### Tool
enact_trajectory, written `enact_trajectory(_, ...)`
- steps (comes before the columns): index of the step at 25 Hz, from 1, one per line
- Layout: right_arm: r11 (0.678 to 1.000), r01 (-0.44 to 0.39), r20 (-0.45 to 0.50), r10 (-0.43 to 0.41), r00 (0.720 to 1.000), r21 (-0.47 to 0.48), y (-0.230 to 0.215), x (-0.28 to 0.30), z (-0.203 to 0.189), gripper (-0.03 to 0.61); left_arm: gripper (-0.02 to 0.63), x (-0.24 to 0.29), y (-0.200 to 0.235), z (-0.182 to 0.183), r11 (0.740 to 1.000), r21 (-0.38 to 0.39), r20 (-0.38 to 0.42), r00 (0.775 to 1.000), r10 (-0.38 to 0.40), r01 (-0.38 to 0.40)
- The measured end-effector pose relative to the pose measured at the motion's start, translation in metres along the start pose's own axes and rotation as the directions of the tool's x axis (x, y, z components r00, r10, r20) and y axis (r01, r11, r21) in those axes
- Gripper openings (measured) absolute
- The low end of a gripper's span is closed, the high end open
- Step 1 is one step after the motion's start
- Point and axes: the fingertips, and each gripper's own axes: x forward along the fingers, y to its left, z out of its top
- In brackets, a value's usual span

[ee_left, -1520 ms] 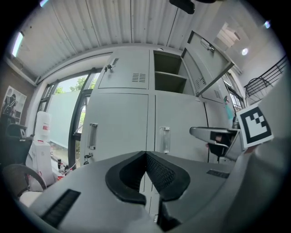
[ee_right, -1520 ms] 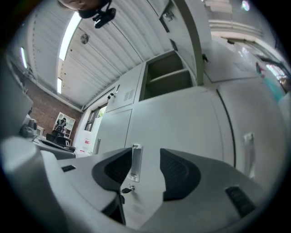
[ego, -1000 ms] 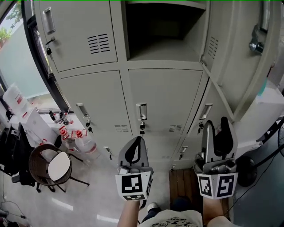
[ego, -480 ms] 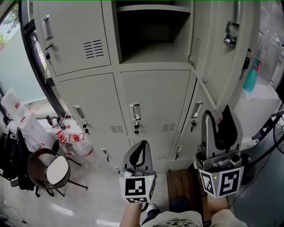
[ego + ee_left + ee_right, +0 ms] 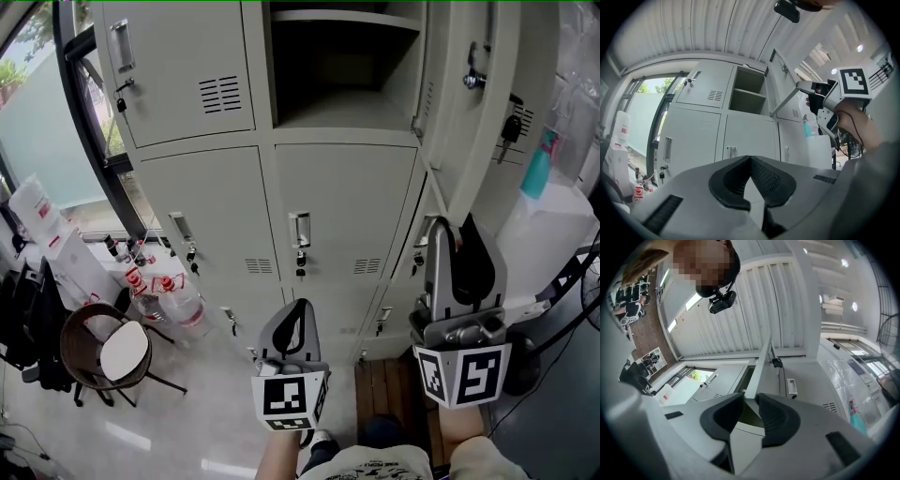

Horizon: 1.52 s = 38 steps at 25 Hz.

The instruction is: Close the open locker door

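The open locker door (image 5: 469, 122) hangs out toward me from the right side of the empty upper middle compartment (image 5: 337, 66), nearly edge-on in the head view. My right gripper (image 5: 457, 225) points up at the door's lower outer corner. In the right gripper view the door's edge (image 5: 759, 366) runs down into the narrow gap of the right gripper (image 5: 750, 399); the jaws are closing and the pads sit against the edge. My left gripper (image 5: 293, 305) is lower, in front of the closed lockers, shut and empty. The left gripper (image 5: 750, 158) faces the lockers and the door (image 5: 780, 89).
A round wicker stool (image 5: 103, 352) and water bottles (image 5: 164, 291) stand at the lower left by the window. A teal spray bottle (image 5: 544, 164) sits on a white unit to the right of the door. A wooden board (image 5: 389, 394) lies at my feet.
The right gripper's jaws have narrowed and its tips now meet the door's lower corner. The door looks more edge-on than a second ago. The left gripper stays low and shut.
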Motion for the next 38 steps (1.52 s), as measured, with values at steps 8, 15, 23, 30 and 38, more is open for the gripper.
enact_trajectory(8,0.999,-0.048,0.006,0.048,0.999,-0.003,0.04,0.022,-0.006,0.101,0.003,-0.023,0.046,0.002,0.995,0.001,0.026,0.995,0.098,-0.098)
enact_trajectory(15,0.995,-0.101,0.0,0.101,0.995,0.013,0.074,0.046,-0.018,0.086,0.005,-0.039,0.083,0.007,0.986,0.015,0.037,0.986,0.164,-0.164)
enact_trajectory(23,0.992,-0.117,-0.023,0.117,0.993,-0.037,0.1,0.075,-0.033,0.083,0.005,-0.054,0.114,0.023,0.97,0.04,0.058,0.97,0.236,-0.239)
enact_trajectory(30,0.987,-0.149,-0.037,0.147,0.988,-0.067,0.116,0.097,-0.049,0.083,0.005,-0.04,0.125,0.038,0.963,0.047,0.082,0.962,0.262,-0.266)
enact_trajectory(38,0.981,-0.177,-0.039,0.174,0.984,-0.082,0.134,0.131,-0.071,0.083,0.003,0.002,0.124,0.068,0.959,0.087,0.136,0.957,0.258,-0.271)
